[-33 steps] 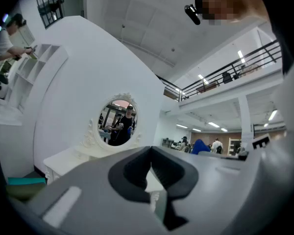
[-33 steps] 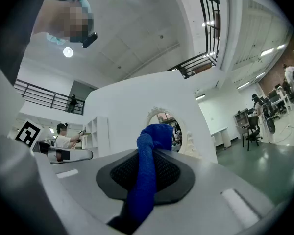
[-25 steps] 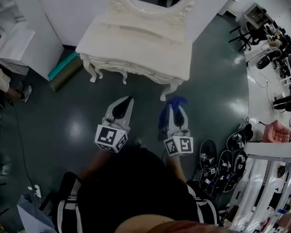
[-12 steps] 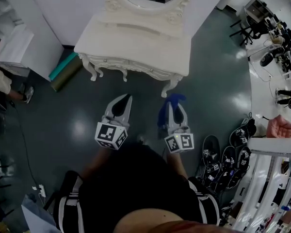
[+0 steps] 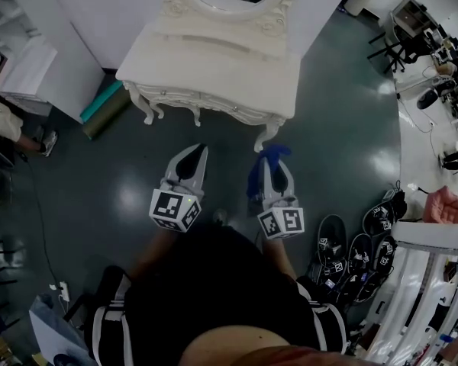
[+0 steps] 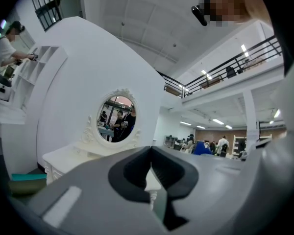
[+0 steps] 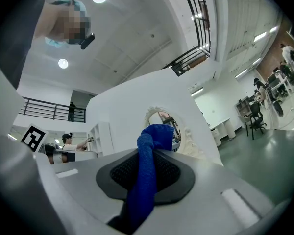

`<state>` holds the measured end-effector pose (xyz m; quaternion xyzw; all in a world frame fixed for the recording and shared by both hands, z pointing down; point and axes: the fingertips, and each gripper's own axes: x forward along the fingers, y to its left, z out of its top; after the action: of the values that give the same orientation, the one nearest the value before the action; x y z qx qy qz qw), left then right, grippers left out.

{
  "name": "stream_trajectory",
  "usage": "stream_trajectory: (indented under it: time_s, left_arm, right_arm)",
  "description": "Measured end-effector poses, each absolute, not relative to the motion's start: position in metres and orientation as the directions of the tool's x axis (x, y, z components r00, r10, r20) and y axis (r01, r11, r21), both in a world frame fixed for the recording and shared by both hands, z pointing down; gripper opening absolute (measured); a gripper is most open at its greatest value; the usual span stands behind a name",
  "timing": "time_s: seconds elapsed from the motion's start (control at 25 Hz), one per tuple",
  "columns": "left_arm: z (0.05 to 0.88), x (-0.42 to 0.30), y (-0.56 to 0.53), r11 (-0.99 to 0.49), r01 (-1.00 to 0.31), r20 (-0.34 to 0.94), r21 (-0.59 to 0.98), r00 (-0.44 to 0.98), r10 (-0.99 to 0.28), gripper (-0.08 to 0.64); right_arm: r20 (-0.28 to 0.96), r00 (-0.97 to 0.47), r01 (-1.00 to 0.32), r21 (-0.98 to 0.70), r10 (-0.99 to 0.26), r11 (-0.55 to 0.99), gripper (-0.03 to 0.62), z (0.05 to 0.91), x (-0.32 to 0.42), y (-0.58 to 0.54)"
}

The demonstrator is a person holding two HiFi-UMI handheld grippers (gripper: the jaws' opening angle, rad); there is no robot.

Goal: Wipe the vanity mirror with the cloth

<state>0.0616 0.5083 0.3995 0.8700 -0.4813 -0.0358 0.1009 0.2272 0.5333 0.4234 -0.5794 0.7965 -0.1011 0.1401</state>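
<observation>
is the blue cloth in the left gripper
No, the left gripper has its jaws shut with nothing between them, while the blue cloth is pinched in the right gripper.

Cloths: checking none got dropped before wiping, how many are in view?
1. The blue cloth is clamped in the right gripper, short of the vanity. None shows on the vanity top or floor, though the person's body hides some floor.

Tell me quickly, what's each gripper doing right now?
Left gripper: fingers closed, empty.
Right gripper: closed on the blue cloth.
</observation>
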Motion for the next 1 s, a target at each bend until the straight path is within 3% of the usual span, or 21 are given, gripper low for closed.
stream_trajectory:
  time_s: [0.6, 1.0]
  left_arm:
    - [0.407, 0.104, 0.498, -0.499, -0.846, 0.056, 0.189, 0.517, -0.854, 0.011]
    - [0.411, 0.097, 0.428, -0.498, -0.842, 0.045, 0.208, 0.517, -0.855, 0.011]
  right_arm:
    - [-0.112, -0.346, -0.875, -0.32, -0.932, 0.363, 0.064, 0.429, 0.261, 0.514]
    - [-0.098, -0.32, -0.89, -0.311, -0.942, 0.334, 0.064, 0.434, 0.256, 0.462]
